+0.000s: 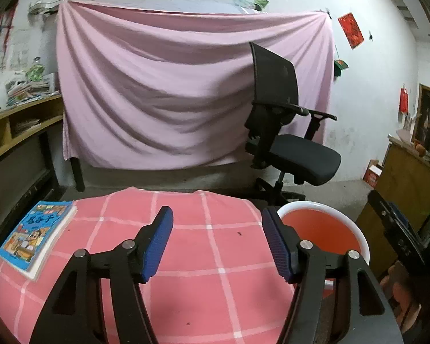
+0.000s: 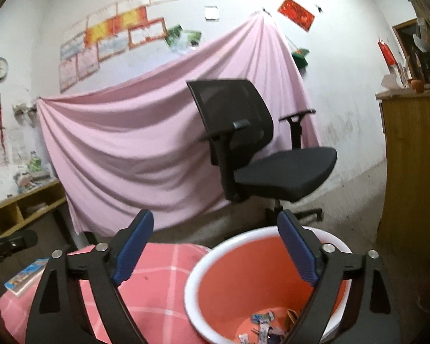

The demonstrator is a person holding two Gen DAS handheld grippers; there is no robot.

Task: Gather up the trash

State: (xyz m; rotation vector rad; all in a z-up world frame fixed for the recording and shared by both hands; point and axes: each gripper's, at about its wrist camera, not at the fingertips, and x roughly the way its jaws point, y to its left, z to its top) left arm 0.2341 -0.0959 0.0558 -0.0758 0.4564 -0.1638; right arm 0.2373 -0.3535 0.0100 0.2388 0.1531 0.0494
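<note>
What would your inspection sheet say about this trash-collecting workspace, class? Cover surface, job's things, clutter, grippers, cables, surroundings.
Surface: pink checked tablecloth, no scraps seen on it.
Job's things: pink bin with white rim beside the table; wrappers at its bottom.
Clutter: blue picture book at the table's left edge.
Grippers: left gripper open, empty; right gripper open, empty, above the bin.
Cables: nothing seen.
Surroundings: black office chair, pink sheet on the wall, wooden shelf.
</note>
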